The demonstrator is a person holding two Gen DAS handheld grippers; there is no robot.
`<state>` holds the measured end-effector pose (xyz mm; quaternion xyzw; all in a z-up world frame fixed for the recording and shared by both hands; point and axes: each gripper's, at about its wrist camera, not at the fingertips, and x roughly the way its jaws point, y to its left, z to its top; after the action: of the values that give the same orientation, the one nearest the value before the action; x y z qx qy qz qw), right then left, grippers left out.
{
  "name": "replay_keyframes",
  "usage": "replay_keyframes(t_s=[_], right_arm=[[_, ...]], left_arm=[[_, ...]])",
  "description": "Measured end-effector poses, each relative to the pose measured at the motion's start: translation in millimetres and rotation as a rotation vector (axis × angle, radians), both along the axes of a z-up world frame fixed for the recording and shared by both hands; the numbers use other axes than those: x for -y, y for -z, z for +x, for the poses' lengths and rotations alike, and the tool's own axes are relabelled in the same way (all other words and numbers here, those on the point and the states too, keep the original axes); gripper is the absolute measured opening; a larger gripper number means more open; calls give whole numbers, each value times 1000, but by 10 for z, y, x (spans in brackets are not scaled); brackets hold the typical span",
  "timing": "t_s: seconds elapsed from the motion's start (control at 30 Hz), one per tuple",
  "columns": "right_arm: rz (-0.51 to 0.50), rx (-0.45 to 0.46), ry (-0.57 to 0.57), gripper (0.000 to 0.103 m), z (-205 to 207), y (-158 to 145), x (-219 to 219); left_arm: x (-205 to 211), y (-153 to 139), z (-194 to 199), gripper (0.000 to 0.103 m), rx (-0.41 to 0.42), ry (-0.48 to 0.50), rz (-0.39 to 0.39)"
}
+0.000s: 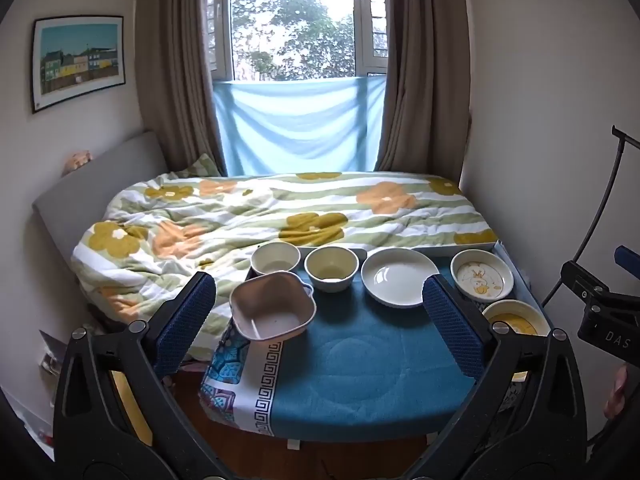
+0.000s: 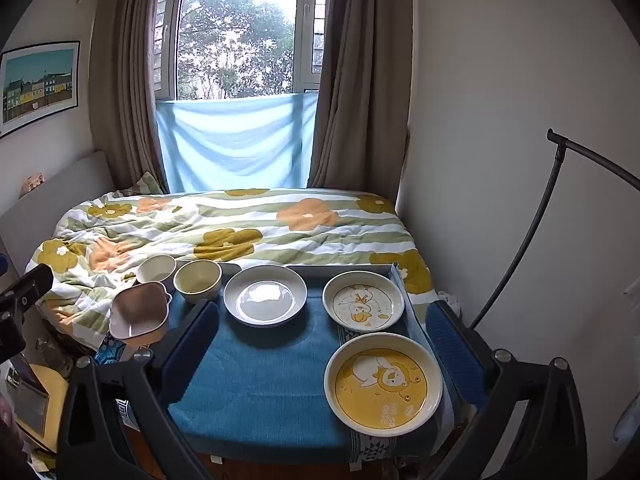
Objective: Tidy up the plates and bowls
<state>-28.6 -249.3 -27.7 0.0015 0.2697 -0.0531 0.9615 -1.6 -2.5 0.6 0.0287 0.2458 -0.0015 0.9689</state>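
Showing yellow plate [image 2: 383, 385] whole: R view only

Pink bowl [image 1: 272, 307], two cream bowls [image 1: 331, 268], white plate [image 2: 265, 294], yellow cartoon-bear plate [image 2: 383, 384] lower right, teal cloth [image 2: 256, 380], green-striped flowered quilt [image 1: 280, 208].

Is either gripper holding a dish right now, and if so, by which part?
Nothing is held. The left gripper and right gripper are both open above the blue cloth, with no plate or bowl between their fingers.
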Motion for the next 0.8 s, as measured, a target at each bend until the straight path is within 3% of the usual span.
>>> replay_keyframes(t_s=[0.17, 0.3, 0.8], right_arm=[[1, -7, -1, 103, 6, 9, -4], [5, -5, -3, 103, 0, 8, 9], [8, -16, -22, 103, -29, 19, -26]], left_arm=[[-79, 22, 27, 103, -22, 10, -26], [-14, 36, 23, 103, -21, 8, 7], [-6, 5, -21, 103, -20, -9, 20]])
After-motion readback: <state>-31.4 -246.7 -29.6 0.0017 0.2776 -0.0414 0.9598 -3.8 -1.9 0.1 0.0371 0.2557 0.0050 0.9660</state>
